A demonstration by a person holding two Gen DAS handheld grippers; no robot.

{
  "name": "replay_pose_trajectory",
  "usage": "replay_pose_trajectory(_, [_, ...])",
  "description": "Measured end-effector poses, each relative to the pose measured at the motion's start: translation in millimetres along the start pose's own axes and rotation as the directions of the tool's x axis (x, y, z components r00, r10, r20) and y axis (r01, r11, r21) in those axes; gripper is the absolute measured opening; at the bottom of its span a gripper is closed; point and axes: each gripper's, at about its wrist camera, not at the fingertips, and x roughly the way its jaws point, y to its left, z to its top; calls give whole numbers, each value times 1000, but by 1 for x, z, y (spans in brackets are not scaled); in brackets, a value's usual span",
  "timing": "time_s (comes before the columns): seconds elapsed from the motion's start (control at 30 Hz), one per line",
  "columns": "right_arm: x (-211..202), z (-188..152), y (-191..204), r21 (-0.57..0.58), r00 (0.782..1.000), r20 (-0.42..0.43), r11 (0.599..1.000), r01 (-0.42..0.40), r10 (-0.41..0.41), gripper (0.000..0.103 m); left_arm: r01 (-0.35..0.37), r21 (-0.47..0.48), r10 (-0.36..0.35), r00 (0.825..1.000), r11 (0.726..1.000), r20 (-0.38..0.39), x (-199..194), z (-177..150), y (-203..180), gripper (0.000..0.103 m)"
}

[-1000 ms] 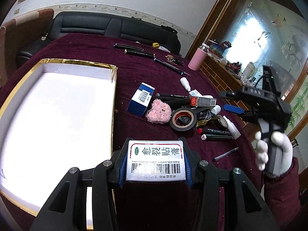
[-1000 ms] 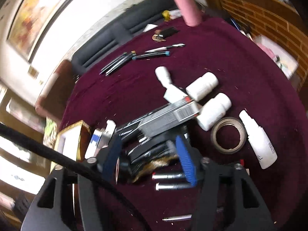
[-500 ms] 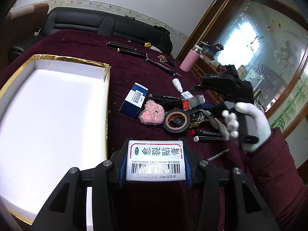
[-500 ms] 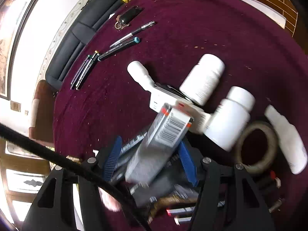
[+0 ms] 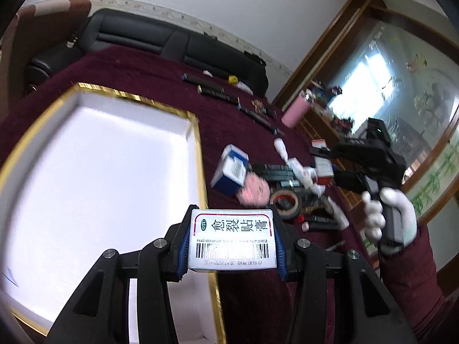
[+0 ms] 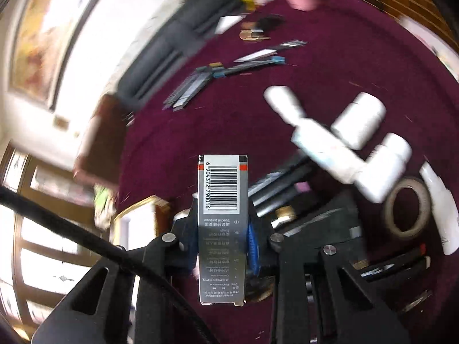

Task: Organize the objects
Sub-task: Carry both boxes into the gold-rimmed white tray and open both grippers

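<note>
Cardboard cartons: left hand-held gripper point(image 5: 232, 242) pinches white box point(image 5: 232, 239), right hand-held gripper point(image 6: 223, 240) grey box point(image 6: 222, 229).

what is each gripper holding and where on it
Left gripper clamps the white medicine box by its two short ends; right gripper pinches the long grey carton across its narrow sides.

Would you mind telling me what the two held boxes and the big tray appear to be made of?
The white box in the left gripper looks like glossy printed cardboard: flat faces, crisp edges, glare across its barcode. The grey box in the right gripper seems printed cardboard too, with a satin sheen. The tray looks like matte white foam or card, edged in shiny gold foil.
</note>
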Motion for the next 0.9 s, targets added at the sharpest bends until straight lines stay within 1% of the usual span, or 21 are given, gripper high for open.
replay_pose_trajectory(0.1, [13,-9,43,-92,996,-49,992,-83,79,26,-35,8,34,999,999,37,-11,16,6,41])
replay_pose_trajectory(0.13, [19,-12,53,-109,994,-66,989,-99,92,26,-54,17,53,997,998,53,-15,23,8,41])
replay_pose_trajectory(0.2, [37,-17,74,-138,983,-129,979,-148,131,26,-88,33,85,994,996,73,-16,34,9,41])
replay_pose_trajectory(0.27, [57,-22,91,-159,976,-168,973,-168,141,26,-136,61,130,987,989,92,-18,46,11,41])
replay_pose_trajectory(0.33, [79,-31,109,-191,966,-216,964,-183,141,26,-181,83,173,981,980,91,-10,61,17,41])
replay_pose_trajectory(0.4, [104,-39,128,-217,957,-261,959,-184,125,26,-208,101,201,977,973,75,1,74,25,41])
replay_pose_trajectory(0.43, [120,-37,133,-224,955,-272,958,-179,115,26,-222,108,216,974,969,62,9,81,32,41])
replay_pose_trajectory(0.5, [146,-42,147,-247,949,-305,955,-165,85,26,-250,102,250,968,963,19,29,91,47,41])
replay_pose_trajectory(0.53, [157,-41,150,-251,948,-310,955,-157,74,26,-261,86,263,964,962,-19,42,97,59,41])
replay_pose_trajectory(0.63, [185,-43,159,-275,946,-322,954,-121,27,26,-273,16,273,957,962,-94,70,103,87,41])
replay_pose_trajectory(0.7, [197,-43,162,-285,946,-324,953,-102,4,26,-277,-24,272,954,961,-129,89,107,99,40])
replay_pose_trajectory(0.77, [204,-47,163,-296,946,-323,951,-86,-15,26,-272,-43,263,953,961,-151,100,106,104,40])
replay_pose_trajectory(0.9, [211,-45,164,-339,954,-294,940,-40,-65,26,-269,-70,254,952,961,-170,113,104,111,40])
